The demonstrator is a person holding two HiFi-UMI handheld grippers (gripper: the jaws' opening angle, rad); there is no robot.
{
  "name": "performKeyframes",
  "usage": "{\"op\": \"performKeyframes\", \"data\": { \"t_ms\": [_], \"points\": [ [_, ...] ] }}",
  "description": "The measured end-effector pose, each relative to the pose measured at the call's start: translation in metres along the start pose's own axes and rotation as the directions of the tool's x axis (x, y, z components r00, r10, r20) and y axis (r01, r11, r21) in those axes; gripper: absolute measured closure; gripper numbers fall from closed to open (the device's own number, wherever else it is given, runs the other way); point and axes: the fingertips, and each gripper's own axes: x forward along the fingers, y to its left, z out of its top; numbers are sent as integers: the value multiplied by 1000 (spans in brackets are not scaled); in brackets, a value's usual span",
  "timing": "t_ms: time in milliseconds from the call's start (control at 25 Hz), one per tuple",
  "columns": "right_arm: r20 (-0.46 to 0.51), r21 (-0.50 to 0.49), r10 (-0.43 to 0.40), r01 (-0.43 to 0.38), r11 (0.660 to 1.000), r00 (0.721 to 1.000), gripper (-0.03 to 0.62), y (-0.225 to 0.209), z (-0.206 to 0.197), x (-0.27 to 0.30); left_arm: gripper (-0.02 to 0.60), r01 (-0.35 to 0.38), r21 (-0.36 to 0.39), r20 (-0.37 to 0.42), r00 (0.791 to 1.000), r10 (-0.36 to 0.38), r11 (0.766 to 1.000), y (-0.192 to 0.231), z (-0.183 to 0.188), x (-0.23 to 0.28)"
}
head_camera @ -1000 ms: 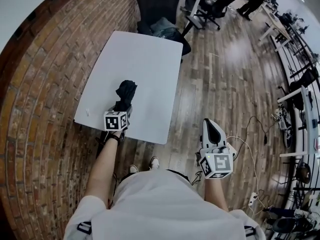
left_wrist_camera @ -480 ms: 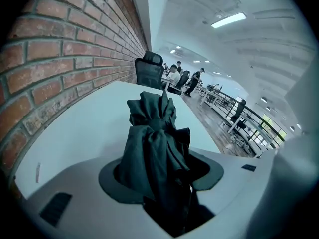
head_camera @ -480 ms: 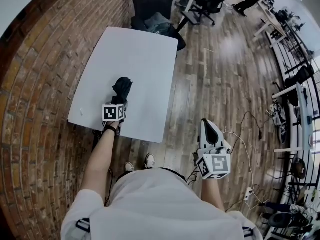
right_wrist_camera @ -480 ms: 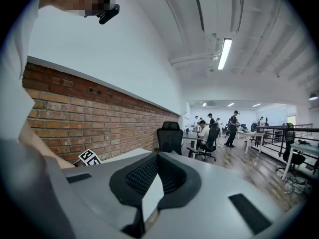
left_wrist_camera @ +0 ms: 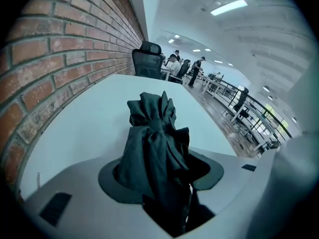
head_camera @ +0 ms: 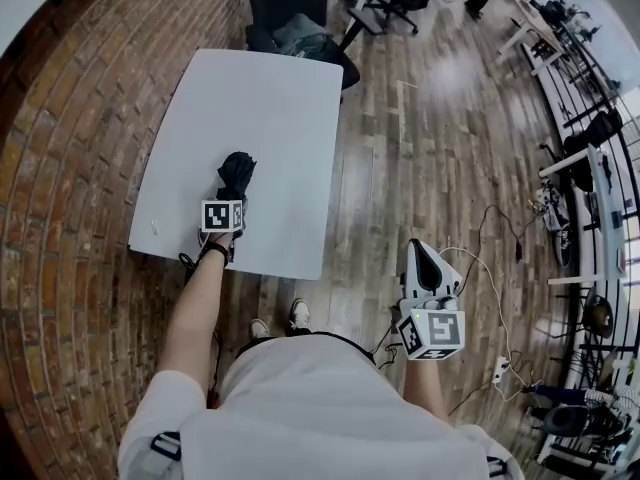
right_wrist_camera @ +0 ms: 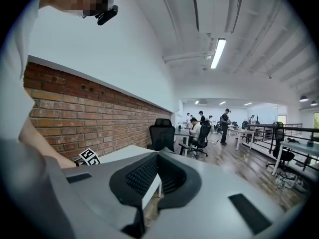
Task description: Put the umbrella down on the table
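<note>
A folded dark umbrella (head_camera: 236, 173) hangs over the near part of the white table (head_camera: 270, 98), and my left gripper (head_camera: 232, 196) is shut on its lower end. In the left gripper view the bunched fabric of the umbrella (left_wrist_camera: 154, 143) fills the gap between the jaws of the left gripper (left_wrist_camera: 162, 172) and points out over the table (left_wrist_camera: 84, 128). Whether its tip touches the top I cannot tell. My right gripper (head_camera: 424, 260) is held low beside my body over the wooden floor, jaws together and empty; in the right gripper view the right gripper (right_wrist_camera: 158, 158) points towards the table's (right_wrist_camera: 124, 155) corner.
A black office chair (head_camera: 300, 28) with a grey cloth on it stands at the table's far end. A brick wall (head_camera: 70, 168) runs along the left. Cables (head_camera: 490, 258) trail on the floor at right. A small white scrap (head_camera: 153, 226) lies near the table's front left corner.
My left gripper has sunk towards the table top with the umbrella still in its jaws. The right gripper has hardly shifted.
</note>
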Motion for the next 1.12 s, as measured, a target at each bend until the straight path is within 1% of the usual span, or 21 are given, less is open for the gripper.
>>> {"op": "performKeyframes", "data": {
  "t_ms": [80, 160, 360, 520, 640, 720, 840, 960, 1120],
  "points": [
    [1, 1, -10, 10, 1000, 1000, 574, -2, 0, -2, 334, -13, 45, -22, 1000, 14, 999, 2, -2, 4],
    [2, 6, -25, 25, 1000, 1000, 574, -7, 0, -4, 335, -29, 60, -24, 999, 30, 998, 5, -2, 5],
    [-6, 10, -48, 48, 999, 999, 574, -14, -3, -8, 333, -43, 7, -38, 998, 43, 999, 11, -1, 11],
    [-18, 12, -43, 43, 999, 999, 574, -13, -4, -5, 328, -45, 2, -75, 996, 45, 999, 9, -11, 21],
    [-19, 8, -32, 32, 999, 999, 574, -11, -3, -2, 327, -48, -14, -70, 996, 47, 999, 9, -13, 23],
    [-20, 5, -28, 28, 1000, 999, 574, -9, -1, 1, 324, -26, -28, -76, 997, 24, 999, 9, -14, 24],
    [-18, 2, -16, 16, 1000, 1000, 574, -4, 1, 5, 311, 18, -37, -105, 994, -22, 999, 8, -17, 28],
    [-14, -5, -1, 1, 1000, 1000, 574, 2, 2, 7, 287, 23, -6, -117, 993, -23, 1000, 9, -21, 31],
    [-27, -5, -18, 18, 1000, 999, 574, -2, 1, 0, 270, 3, 38, -106, 994, 1, 999, 5, -23, 35]
  ]
}}
